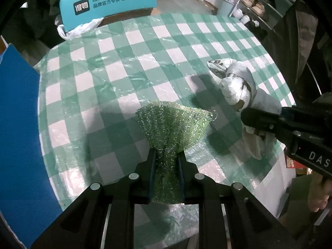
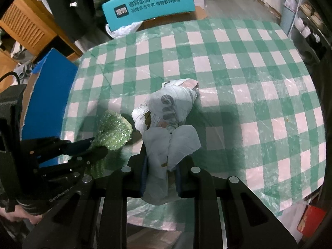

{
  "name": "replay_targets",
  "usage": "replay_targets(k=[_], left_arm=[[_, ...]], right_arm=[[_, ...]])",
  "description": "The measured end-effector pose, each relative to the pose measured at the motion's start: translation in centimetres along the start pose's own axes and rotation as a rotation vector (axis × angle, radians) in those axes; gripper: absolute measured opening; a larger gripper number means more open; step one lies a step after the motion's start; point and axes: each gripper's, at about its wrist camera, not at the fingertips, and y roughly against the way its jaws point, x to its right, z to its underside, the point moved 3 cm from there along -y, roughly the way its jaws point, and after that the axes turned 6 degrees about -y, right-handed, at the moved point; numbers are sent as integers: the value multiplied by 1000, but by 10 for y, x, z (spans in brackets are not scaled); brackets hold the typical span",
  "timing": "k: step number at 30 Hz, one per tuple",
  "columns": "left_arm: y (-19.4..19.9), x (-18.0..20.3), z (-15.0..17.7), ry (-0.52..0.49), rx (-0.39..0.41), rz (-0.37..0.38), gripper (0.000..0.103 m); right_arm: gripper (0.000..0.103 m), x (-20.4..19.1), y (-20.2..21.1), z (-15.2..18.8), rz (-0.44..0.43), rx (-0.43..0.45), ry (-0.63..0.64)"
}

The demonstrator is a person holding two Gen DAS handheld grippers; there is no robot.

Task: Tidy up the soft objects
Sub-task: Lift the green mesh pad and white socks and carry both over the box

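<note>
your left claw (image 1: 166, 157) pinches the scourer (image 1: 174, 124); right claw (image 2: 160, 166) pinches the knotted bag (image 2: 170, 112), just beside it, both pointing down

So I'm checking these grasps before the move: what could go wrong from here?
1. The left tongs pinch the green scrubber only at a narrow bunched end, so it might slip out.
2. The right tongs hold just the loose tail of the knotted plastic bag; thin film could tear or slide free.
3. Both loads hang close together and could snag.
</note>
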Motion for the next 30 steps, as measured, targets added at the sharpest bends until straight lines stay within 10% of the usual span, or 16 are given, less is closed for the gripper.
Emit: replay_targets(k=[30], left_arm=[[99, -49, 15, 94, 149, -16, 19]], right_arm=[[19, -96, 44, -12, -85, 81, 133]])
